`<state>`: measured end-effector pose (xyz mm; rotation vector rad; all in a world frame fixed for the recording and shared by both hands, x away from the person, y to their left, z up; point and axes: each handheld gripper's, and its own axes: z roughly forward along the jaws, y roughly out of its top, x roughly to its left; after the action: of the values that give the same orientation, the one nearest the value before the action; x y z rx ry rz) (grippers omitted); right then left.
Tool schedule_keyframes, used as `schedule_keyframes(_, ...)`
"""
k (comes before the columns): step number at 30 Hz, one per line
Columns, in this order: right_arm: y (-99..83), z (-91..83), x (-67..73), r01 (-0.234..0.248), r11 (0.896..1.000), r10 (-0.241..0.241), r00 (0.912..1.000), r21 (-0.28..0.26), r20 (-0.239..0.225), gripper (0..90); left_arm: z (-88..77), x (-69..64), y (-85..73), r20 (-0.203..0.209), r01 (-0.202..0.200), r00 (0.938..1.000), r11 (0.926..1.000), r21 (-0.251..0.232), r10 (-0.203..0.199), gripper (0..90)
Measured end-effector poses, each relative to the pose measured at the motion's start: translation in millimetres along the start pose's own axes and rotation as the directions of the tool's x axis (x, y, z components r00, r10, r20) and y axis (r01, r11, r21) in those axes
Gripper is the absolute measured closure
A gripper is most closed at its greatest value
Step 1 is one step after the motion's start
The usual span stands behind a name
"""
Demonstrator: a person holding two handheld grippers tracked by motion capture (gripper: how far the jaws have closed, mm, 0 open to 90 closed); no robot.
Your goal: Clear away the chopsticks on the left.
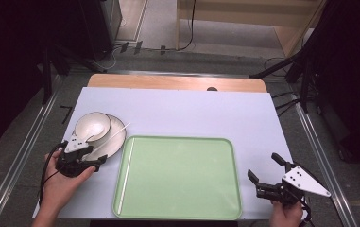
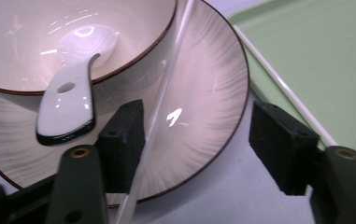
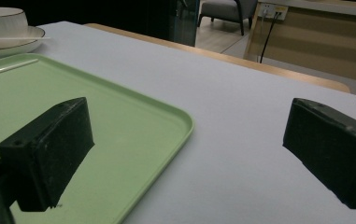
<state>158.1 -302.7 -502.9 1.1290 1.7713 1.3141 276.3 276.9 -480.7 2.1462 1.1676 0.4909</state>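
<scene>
My left gripper (image 1: pixel 99 163) sits at the plate's (image 1: pixel 116 139) six o'clock edge, jaws apart, clamped on nothing; one white chopstick (image 2: pixel 159 107) lies across the plate, just beside one pad. A bowl (image 1: pixel 92 125) with a white spoon (image 2: pixel 70 93) stands on the plate. A second chopstick (image 2: pixel 283 86) lies in the green tray (image 1: pixel 177 177), along its nine o'clock edge. My right gripper (image 1: pixel 265 172), at the tray's three o'clock, stands wide apart over bare table (image 1: pixel 192 111)
</scene>
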Motion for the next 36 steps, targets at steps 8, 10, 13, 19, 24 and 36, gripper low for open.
schedule_keyframes(8,-0.3,0.1,0.7,-0.002,1.0,0.002,1.0,0.005,0.002,1.6,9.8,9.4,-0.2,-0.059,0.017,0.9981,0.9994,0.03,-0.015,59.0)
schedule_keyframes(10,-0.3,0.2,0.7,-0.002,1.0,0.002,1.0,0.006,0.002,1.6,13.2,11.4,-0.7,-0.044,0.018,0.9989,0.9991,0.038,-0.016,60.5)
schedule_keyframes(13,-0.6,1.2,1.0,0.001,1.0,-0.001,1.0,0.007,0.0,1.6,16.6,11.7,-0.7,-0.039,0.012,0.9992,0.9991,0.041,-0.011,72.0)
schedule_keyframes(19,-0.6,1.7,1.3,0.002,1.0,-0.002,1.0,0.007,0.001,1.6,18.8,10.2,-0.2,-0.004,-0.012,0.9999,0.9978,0.065,0.012,84.1)
schedule_keyframes(24,-0.5,1.0,1.1,0.0,1.0,0.0,1.0,0.007,0.001,1.6,13.8,3.6,2.2,0.006,-0.036,0.9993,0.9981,0.05,0.036,84.8)
schedule_keyframes(36,0.0,-0.8,-0.2,0.003,1.0,-0.003,1.0,0.0,0.005,1.6,0.4,-45.0,4.9,0.104,-0.015,0.9945,0.9997,0.02,0.013,84.9)
